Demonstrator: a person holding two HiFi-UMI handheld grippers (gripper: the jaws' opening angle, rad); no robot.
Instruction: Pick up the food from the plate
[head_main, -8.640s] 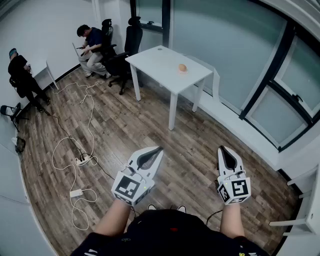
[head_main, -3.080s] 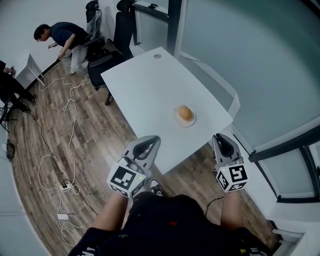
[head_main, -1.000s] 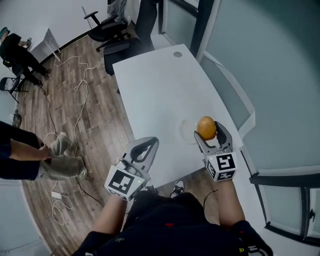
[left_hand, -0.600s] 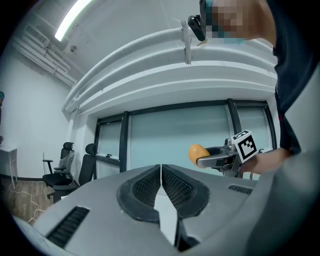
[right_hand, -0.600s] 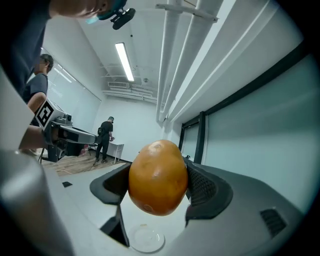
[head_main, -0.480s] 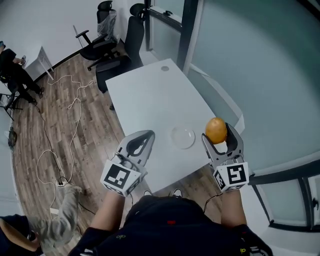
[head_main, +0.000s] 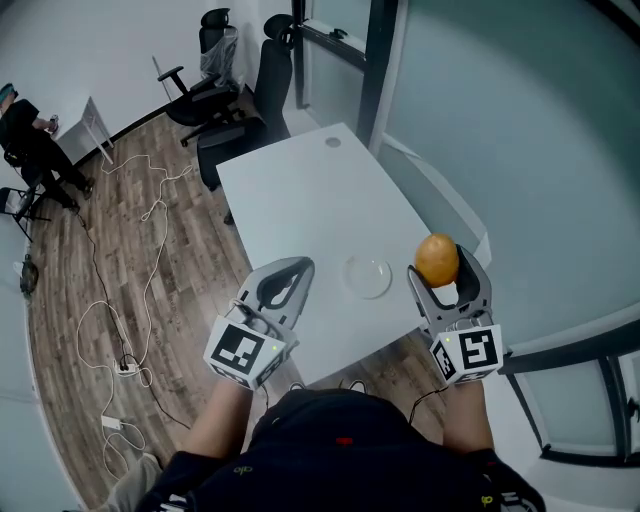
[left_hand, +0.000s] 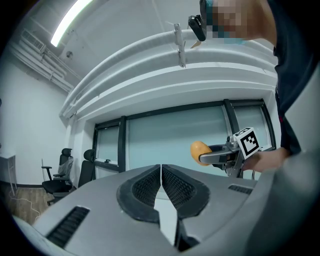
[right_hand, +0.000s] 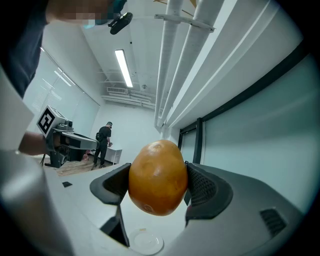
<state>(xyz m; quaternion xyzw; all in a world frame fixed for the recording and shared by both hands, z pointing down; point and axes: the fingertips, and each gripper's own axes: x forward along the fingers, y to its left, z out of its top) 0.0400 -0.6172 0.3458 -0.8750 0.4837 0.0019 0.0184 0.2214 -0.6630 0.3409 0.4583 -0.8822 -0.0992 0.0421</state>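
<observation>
The right gripper (head_main: 447, 272) is clamping the food (right_hand: 158, 177) between both pads, lifted off the white table (head_main: 300, 200). In the right gripper view, the food's long axis is standing nearly upright, crosswise to the squeeze, leaning from 1 o'clock at its top to 7 o'clock at its base. It is showing an egg shape, smooth and glossy, orange-brown, with a small dimple low down. In the head view it is hanging at 3 o'clock of the small white plate (head_main: 367, 275). The left gripper (left_hand: 161, 170), jaws pressed together on nothing, is hovering at the plate's 8 o'clock.
</observation>
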